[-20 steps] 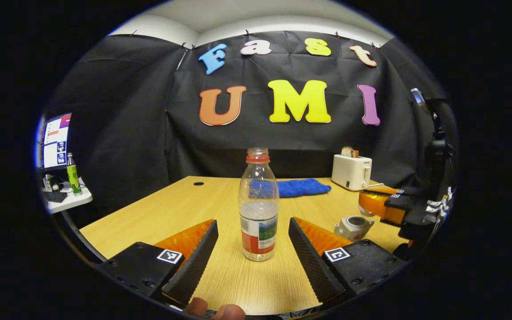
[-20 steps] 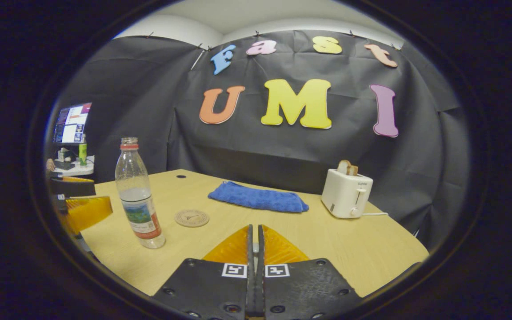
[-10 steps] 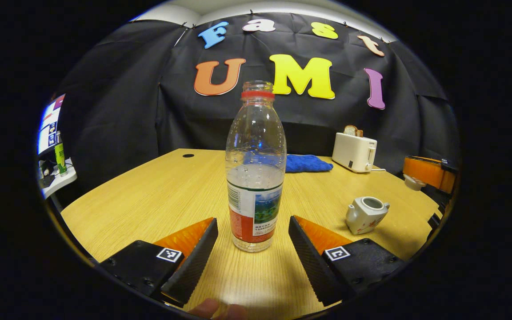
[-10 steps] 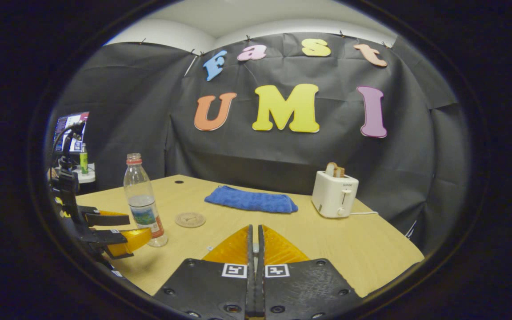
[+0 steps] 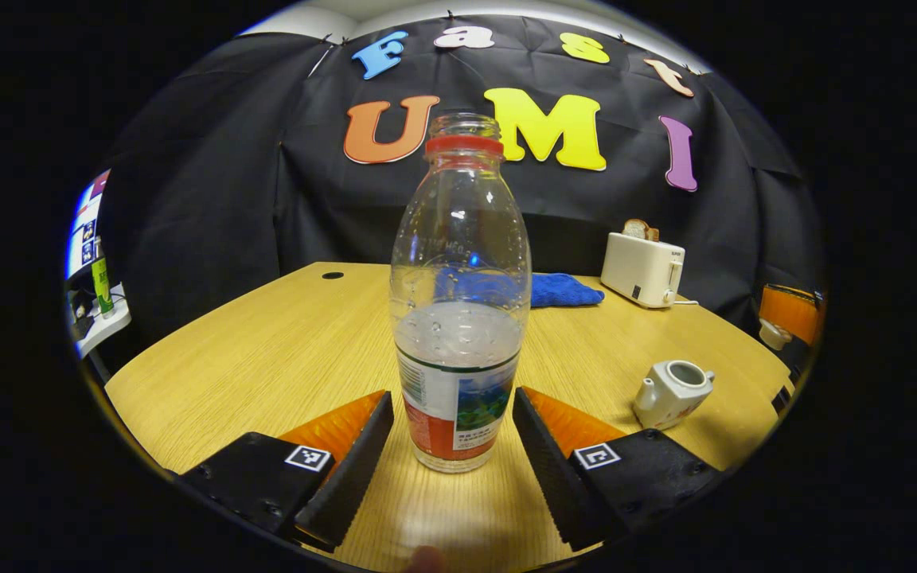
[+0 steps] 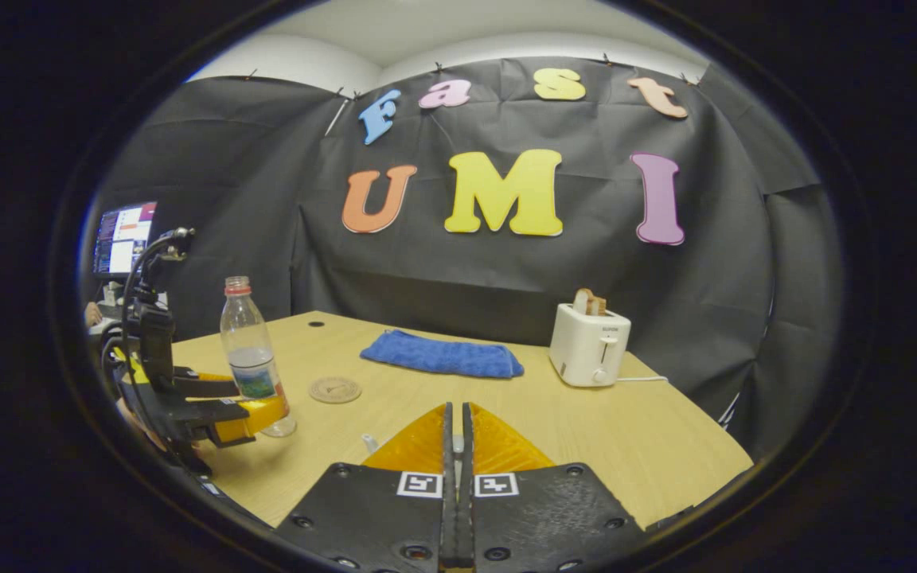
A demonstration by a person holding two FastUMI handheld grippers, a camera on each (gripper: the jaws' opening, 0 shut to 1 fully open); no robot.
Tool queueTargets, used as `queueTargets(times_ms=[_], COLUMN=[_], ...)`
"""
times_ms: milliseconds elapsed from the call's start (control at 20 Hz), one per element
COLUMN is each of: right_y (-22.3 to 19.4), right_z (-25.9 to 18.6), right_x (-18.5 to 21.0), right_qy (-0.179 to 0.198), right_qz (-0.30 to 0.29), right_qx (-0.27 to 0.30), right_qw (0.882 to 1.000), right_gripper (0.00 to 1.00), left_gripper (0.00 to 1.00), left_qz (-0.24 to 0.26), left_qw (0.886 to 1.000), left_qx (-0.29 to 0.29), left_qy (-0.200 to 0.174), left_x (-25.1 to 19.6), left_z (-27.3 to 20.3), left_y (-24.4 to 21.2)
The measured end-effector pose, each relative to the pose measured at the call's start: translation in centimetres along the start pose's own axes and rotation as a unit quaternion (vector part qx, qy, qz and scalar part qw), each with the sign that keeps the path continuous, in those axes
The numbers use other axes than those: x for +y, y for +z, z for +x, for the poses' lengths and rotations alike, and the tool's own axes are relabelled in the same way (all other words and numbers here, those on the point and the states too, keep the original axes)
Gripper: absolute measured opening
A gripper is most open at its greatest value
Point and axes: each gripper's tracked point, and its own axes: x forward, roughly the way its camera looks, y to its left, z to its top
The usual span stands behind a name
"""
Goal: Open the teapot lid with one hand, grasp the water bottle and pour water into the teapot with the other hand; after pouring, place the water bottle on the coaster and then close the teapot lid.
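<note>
Left gripper view: the bottle (image 5: 458,318) is seen upright on the table (image 5: 267,350), uncapped and about half full, framed between the spread fingers of the left gripper (image 5: 450,446); contact cannot be confirmed, so a grasp is judged imminent. The teapot (image 5: 672,391) stands open at 3 o'clock, ready for pouring. The right gripper (image 6: 455,446) is pressed together, presumably on the lid, which is hidden. The coaster (image 6: 334,389) is left free at 10 o'clock.

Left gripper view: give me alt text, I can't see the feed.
The left gripper is open around an upright, uncapped water bottle on the wooden table. The lidless teapot sits to the right.
</note>
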Motion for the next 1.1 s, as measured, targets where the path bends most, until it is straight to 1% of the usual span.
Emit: queueTargets(times_ms=[200, 350, 450, 550, 700, 750, 1000, 1100], right_y=[-0.5, -1.0, -1.3, -1.4, -2.0, -2.0, -2.6, -2.8], right_z=[0.0, 0.0, -0.2, -0.5, -0.4, -0.4, -0.7, -0.8], right_x=[-0.1, -0.6, -1.0, -1.7, -2.7, -3.1, -4.8, -5.5], right_qy=[0.004, 0.006, 0.008, 0.007, 0.006, 0.006, 0.003, 0.000], right_qz=[0.003, 0.008, 0.010, 0.012, 0.014, 0.016, 0.019, 0.019], right_qx=[0.008, 0.012, 0.014, 0.013, 0.016, 0.017, 0.017, 0.017], right_qw=[1.000, 1.000, 1.000, 1.000, 1.000, 1.000, 1.000, 1.000], right_gripper=[0.00, 0.00, 0.00, 0.00, 0.00, 0.00, 0.00, 0.00], left_gripper=[0.78, 0.78, 0.77, 0.76, 0.76, 0.76, 0.75, 0.75], left_qz=[0.015, 0.043, 0.080, 0.123, 0.201, 0.223, 0.325, 0.368], left_qw=[1.000, 0.999, 0.996, 0.990, 0.975, 0.969, 0.937, 0.920], left_qx=[0.009, 0.006, -0.001, -0.004, 0.000, 0.001, 0.013, 0.022], left_qy=[0.010, 0.025, 0.042, 0.061, 0.100, 0.107, 0.124, 0.133], left_x=[0.4, 1.1, 1.8, 2.6, 3.7, 3.8, 3.8, 3.7], left_z=[0.6, 0.0, -0.6, -1.2, -2.3, -2.5, -3.0, -3.0], left_y=[0.2, 0.9, 1.6, 2.1, 2.5, 2.7, 2.7, 2.4])
